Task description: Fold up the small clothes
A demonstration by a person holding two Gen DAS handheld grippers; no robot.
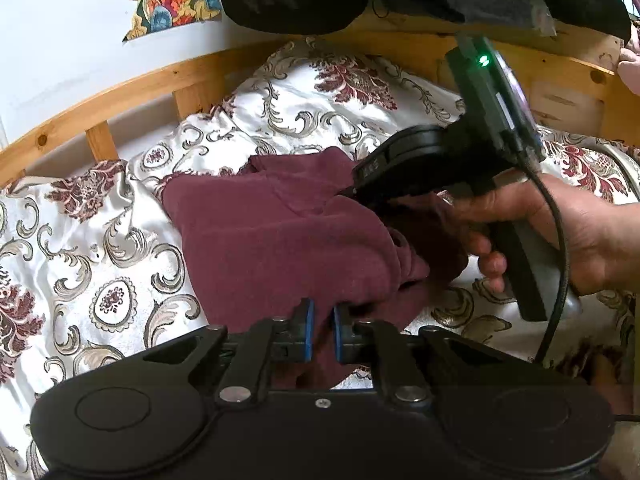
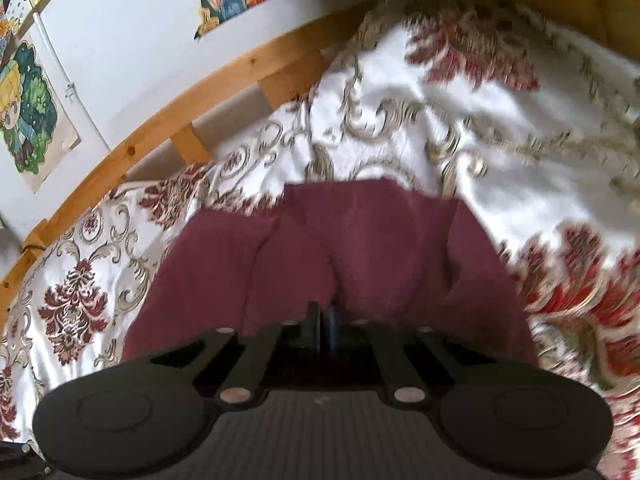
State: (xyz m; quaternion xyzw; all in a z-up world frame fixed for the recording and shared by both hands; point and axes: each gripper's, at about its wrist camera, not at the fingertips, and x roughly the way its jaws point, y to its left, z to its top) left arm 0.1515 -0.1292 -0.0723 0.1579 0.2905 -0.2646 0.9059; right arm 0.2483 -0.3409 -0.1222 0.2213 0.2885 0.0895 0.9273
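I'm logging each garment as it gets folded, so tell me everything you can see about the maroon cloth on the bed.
The maroon garment is a soft, matte, knit-looking cloth, plain in colour, lying rumpled and partly folded over itself on the floral satin bedspread. Creases and overlapping layers show across its top. The left gripper is shut on its near edge; the right gripper is shut on a fold at its right side. What kind of garment it is cannot be told.
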